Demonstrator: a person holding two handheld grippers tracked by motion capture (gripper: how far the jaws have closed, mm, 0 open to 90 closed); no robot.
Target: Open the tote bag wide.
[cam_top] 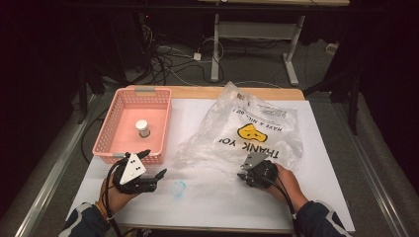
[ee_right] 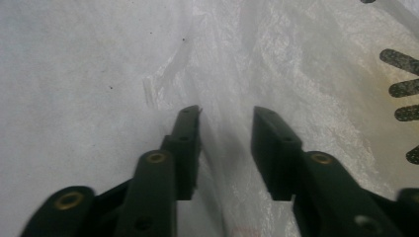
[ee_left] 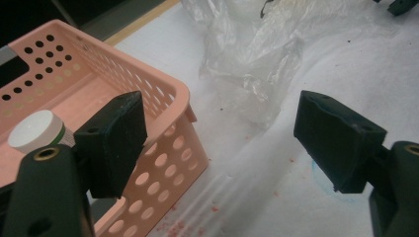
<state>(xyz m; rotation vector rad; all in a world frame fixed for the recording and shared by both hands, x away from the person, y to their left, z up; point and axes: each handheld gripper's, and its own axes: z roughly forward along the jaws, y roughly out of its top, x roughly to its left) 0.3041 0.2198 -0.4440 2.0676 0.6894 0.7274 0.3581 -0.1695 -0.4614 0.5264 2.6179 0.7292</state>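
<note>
The right gripper [ee_right: 225, 123] has its jaws narrowly parted over the near edge of the plastic bag [cam_top: 247, 131], film between them, not yet pinched; best to close on one layer. The left gripper [ee_left: 217, 143] jaws stand spread, empty, beside the pink basket [cam_top: 106, 143] holding a small bottle [cam_top: 142, 128].

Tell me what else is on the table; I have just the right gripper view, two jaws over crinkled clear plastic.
Observer: A pink basket stands left of the plastic bag.
Operator: Anything in it?
Observer: One small white-capped bottle, upright.
Operator: And the other gripper?
Observer: The left gripper is open by the basket's near right corner, holding nothing.
</note>
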